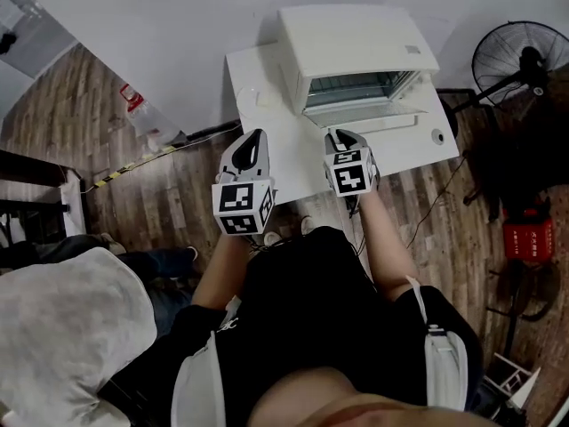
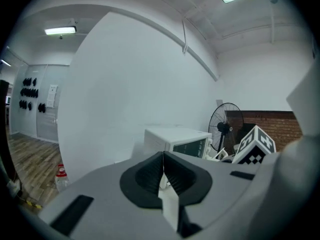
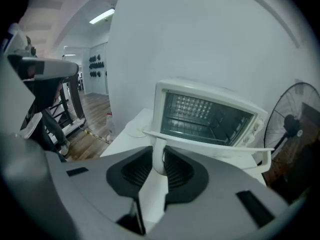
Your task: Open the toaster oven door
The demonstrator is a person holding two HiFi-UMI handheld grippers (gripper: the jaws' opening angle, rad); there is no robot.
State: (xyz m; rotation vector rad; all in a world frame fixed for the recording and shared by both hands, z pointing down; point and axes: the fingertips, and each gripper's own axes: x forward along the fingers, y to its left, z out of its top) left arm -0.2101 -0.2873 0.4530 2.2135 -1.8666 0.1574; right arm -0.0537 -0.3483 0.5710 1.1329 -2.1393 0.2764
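Centre top of the head view holds a white box-shaped toaster oven (image 1: 356, 38) on a white rectangular worktop (image 1: 267, 87), against a pale wall. Its drop-down door (image 1: 364, 114) is tipped forward off the front. In the right gripper view a wire rack (image 3: 200, 115) shows inside, above the long white bar handle (image 3: 215, 143) that crosses mid-frame.

The right tool (image 3: 159, 159) is closed on the handle's left post, with a dark ribbed pad pressed against each side of it. In the head view this tool (image 1: 342, 136) sits just below the oven's front.

The left tool (image 2: 163, 155) has its jaws together with nothing between them. In the head view it (image 1: 255, 136) hovers left of centre over the worktop's near edge, apart from the oven.

A black standing fan (image 1: 520, 60) occupies the upper right.
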